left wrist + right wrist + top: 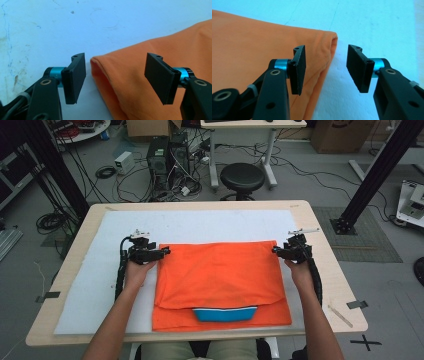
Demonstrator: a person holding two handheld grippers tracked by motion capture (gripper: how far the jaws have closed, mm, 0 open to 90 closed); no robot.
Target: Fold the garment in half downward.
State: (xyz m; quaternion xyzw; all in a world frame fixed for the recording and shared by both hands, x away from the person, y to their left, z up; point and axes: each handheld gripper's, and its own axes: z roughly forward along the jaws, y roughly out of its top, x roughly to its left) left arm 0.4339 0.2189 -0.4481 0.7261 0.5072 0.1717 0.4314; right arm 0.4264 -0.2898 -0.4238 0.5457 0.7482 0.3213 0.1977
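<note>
Item: orange cloth (220, 275), folded, lying flat on the white mat (100, 270) at the middle of the worktop (325, 270). A blue piece with a white edge (225, 313) shows under its near flap.

Left claw (165, 251): at the cloth's far-left corner, jaws standing wide. In the left gripper view the folded corner (100, 65) sits between your pads (75, 77), touching neither.

Right claw (276, 251): at the far-right corner, jaws parted. In the right gripper view the corner (329, 40) lies just ahead of the gap, one pad (299, 70) above the cloth, the other above bare mat. Nothing held.

Step in hand, as judged: a fold looks laid down, with both far corners free of your claws.

Next move, as judged: you either draw both hands clear or take a fresh hold. For another fold, close each claw on all layers at its corner and move both hands evenly, so the edge stays straight.
</note>
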